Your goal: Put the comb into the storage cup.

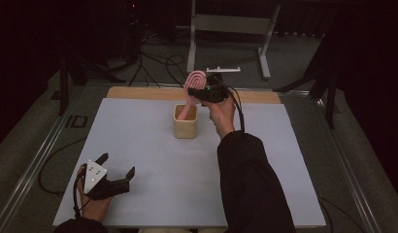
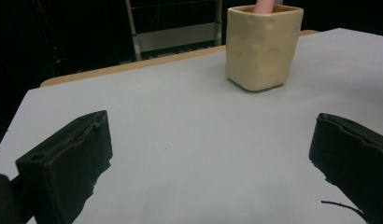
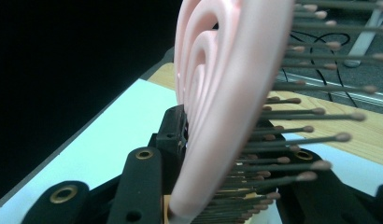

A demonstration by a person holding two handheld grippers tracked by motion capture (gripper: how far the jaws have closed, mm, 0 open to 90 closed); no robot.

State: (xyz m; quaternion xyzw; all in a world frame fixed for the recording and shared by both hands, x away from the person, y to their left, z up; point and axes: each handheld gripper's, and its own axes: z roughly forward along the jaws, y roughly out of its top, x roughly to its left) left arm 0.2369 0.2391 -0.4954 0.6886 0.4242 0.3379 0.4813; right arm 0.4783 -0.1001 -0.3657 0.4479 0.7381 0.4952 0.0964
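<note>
Nearest, at the near left corner of the pale grey table top [image 1: 139, 145]: left gripper [image 1: 117, 171] resting low in the hand, black jaws spread wide, nothing between them, well apart from the work. Farther in, past the middle of the table: small cream square cup with a dimpled ceramic-looking wall [image 1: 186, 122], standing upright, seen again from the left gripper view [image 2: 263, 45] with a pink shaft rising from its mouth. Above the cup: right gripper [image 1: 203, 91] clamped on the head of a pink plastic hairbrush with an oval ribbed back and thin ball-tipped bristles [image 1: 193, 83]; jaws closed narrow across that head, one pad on the ribbed back, the other in among the bristles [image 3: 292, 140]. Handle end of the brush down inside the cup, leaning toward its near right, head above the rim. Judged step: standing the brush in the cup. For a clean finish: lower straight until the handle seats on the bottom, let the shaft settle against the rim, release slowly, withdraw upward and away from the bristles to avoid snagging and tipping the light cup. Nothing on the table crowding the cup. Beyond the far wooden edge strip [image 1: 139, 92]: white metal frame legs [image 1: 226, 29] and black cables on the dark floor [image 1: 153, 63], clear of the work.
</note>
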